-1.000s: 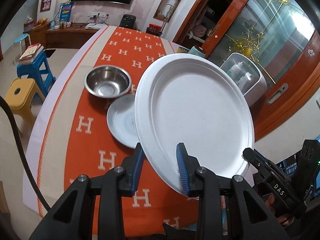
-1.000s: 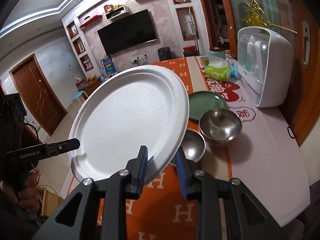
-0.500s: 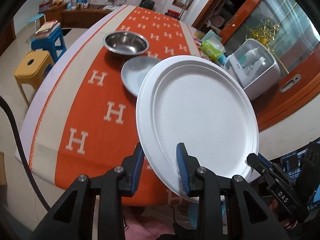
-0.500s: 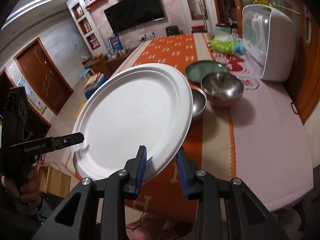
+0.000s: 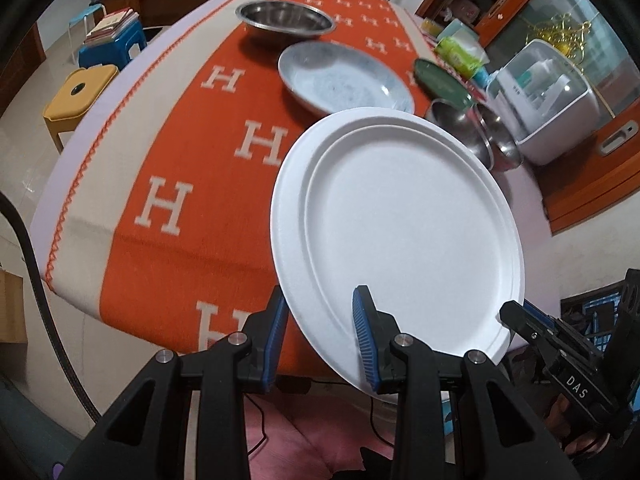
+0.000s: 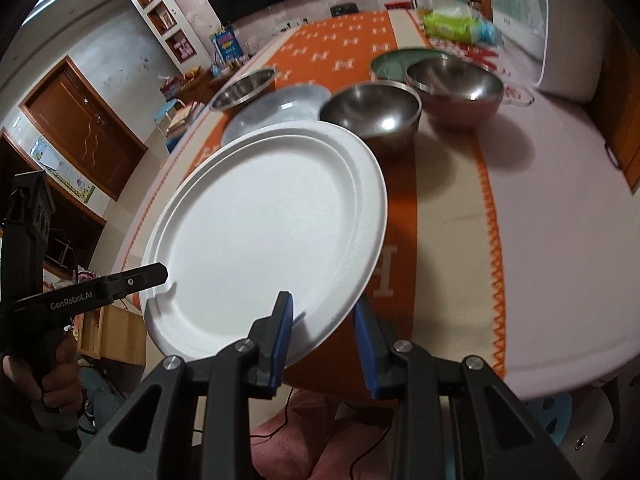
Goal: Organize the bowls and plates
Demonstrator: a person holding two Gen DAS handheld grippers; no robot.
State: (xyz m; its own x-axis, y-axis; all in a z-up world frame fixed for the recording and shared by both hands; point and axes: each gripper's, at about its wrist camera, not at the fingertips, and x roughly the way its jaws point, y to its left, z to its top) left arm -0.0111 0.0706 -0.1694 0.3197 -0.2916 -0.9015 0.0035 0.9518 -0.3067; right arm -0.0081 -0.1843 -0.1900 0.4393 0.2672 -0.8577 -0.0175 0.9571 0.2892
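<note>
A large white plate [image 5: 400, 232] hangs tilted in the air over the near edge of the table. My left gripper [image 5: 320, 336] is shut on its near rim. My right gripper [image 6: 322, 332] is shut on the rim at the other side of the white plate [image 6: 260, 232]. Each wrist view shows the other gripper at the plate's far rim. On the orange cloth behind stand a wide steel bowl [image 5: 286, 20], a grey plate [image 5: 344, 80], a green plate [image 6: 396, 64] and two steel bowls [image 6: 372, 114] [image 6: 456, 84].
A white lidded box [image 5: 552, 108] and a green wipes pack [image 5: 460, 54] stand at the table's right side. A yellow stool [image 5: 80, 92] and a blue stool [image 5: 112, 44] are on the floor to the left. A person's hand [image 6: 56, 376] holds the left gripper's handle.
Both grippers have come down together with the white plate, toward the near end of the table. The bowls and plates on the cloth have stayed where they were.
</note>
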